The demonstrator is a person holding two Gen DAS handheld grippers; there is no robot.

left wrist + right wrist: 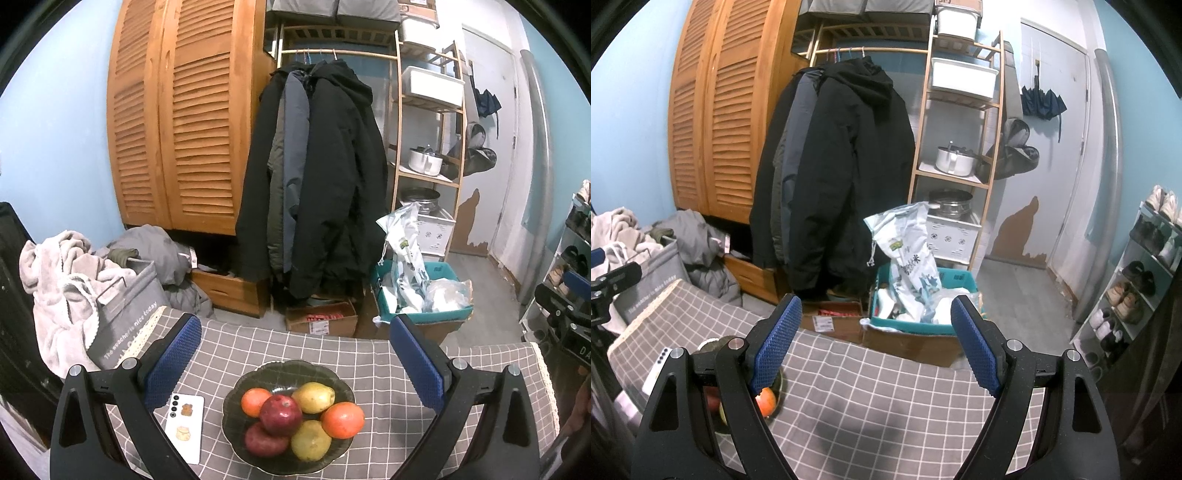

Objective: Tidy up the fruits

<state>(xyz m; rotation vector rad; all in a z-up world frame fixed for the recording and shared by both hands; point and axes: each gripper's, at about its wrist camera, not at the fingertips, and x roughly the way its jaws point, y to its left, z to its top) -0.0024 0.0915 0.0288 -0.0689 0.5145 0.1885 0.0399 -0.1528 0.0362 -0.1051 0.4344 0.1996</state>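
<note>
6 fruits (293, 421) fill the dark bowl (236, 391).

A table (406, 354) under a grey checked cloth carries a dark scalloped bowl (236, 424) of fruit. Just left of the bowl lies a white phone (184, 430), face down.

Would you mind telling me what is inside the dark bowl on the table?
The bowl holds six fruits: two oranges, two red apples and two yellow pears, piled together. Whatever lies beneath the pile is hidden.
</note>
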